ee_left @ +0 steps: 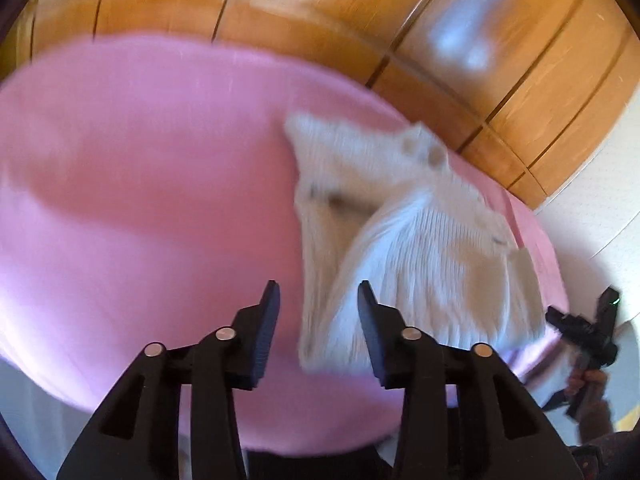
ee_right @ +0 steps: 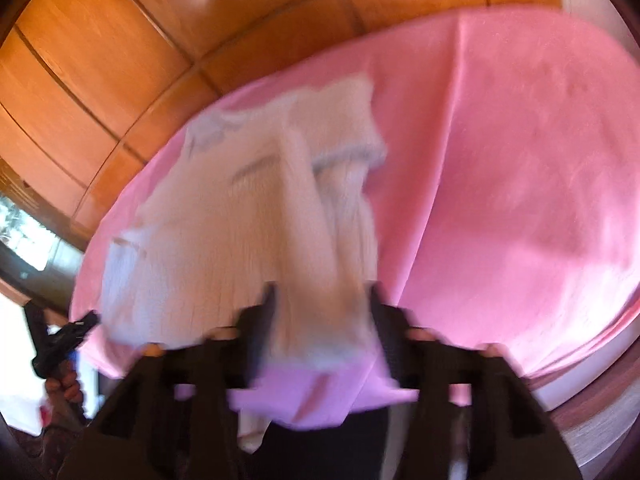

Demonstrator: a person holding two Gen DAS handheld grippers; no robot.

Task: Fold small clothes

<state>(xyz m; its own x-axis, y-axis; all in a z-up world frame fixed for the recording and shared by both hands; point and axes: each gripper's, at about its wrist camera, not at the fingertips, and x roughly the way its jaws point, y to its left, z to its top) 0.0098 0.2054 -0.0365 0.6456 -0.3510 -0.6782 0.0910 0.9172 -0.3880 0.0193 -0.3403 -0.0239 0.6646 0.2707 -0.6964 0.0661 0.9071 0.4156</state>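
Observation:
A small cream knitted cardigan point(ee_left: 416, 236) with buttons lies crumpled on a pink cloth point(ee_left: 140, 184). My left gripper point(ee_left: 318, 300) is open and empty above the cloth, just off the cardigan's near left edge. In the right wrist view the cardigan point(ee_right: 248, 216) lies ahead, and one part of it, blurred, reaches down between the fingers of my right gripper point(ee_right: 320, 300). The jaws stand wide apart. Whether the fabric touches them is unclear. The right gripper also shows in the left wrist view point(ee_left: 588, 328), and the left gripper in the right wrist view point(ee_right: 64, 336).
The pink cloth point(ee_right: 520, 184) covers a table whose front edge lies just below the grippers. A wooden panelled wall point(ee_left: 500, 60) stands close behind the table. Both views are motion-blurred.

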